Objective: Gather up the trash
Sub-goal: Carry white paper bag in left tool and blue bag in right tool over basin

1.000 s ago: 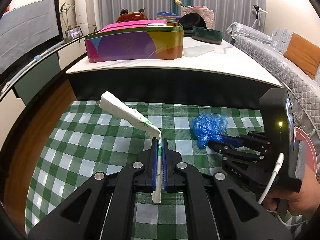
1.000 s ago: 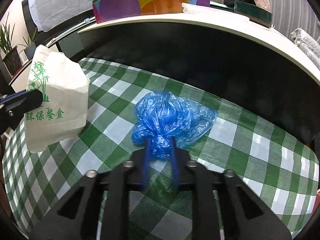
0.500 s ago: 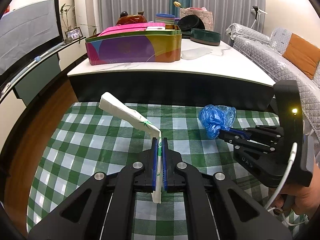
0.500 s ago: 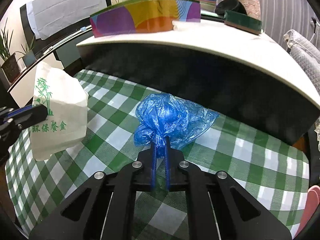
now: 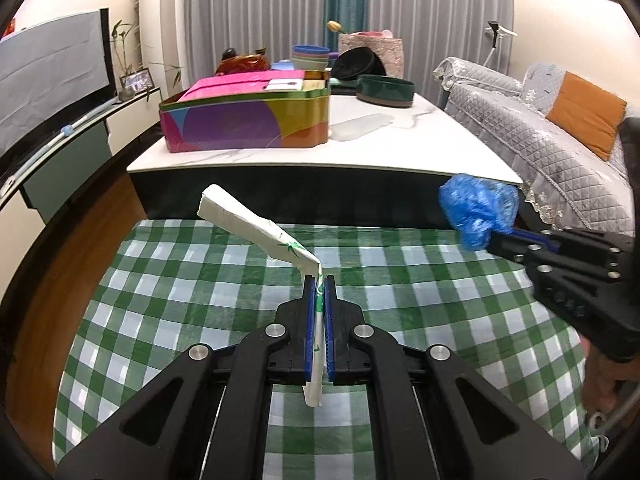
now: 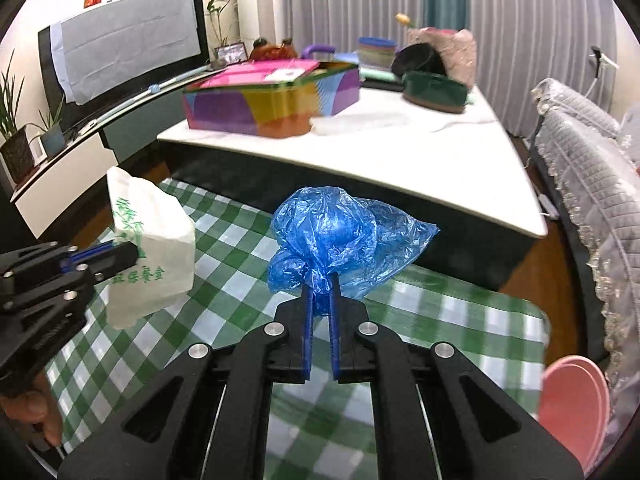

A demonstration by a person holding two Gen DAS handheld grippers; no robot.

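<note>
At the bottom centre of the left wrist view, the left gripper (image 5: 319,280) has its fingers (image 5: 308,316) pinched tight on a white paper bag (image 5: 256,232) printed with green bamboo; the bag bends at the fingertips and slants up toward the upper left of the frame, clear of the green checked cloth (image 5: 168,300) below. At the right edge of that view the right gripper (image 5: 490,240) holds a crumpled blue plastic bag (image 5: 476,208) in the air, in front of the dark side of the white surface (image 5: 420,148). From the right wrist view, its fingers (image 6: 307,312) stand narrow, clamped on the bag's bunched lower end, while the rest of the plastic balloons above them at mid-frame. On the white surface, in the upper middle, stands a colourful box (image 6: 272,108).
</note>
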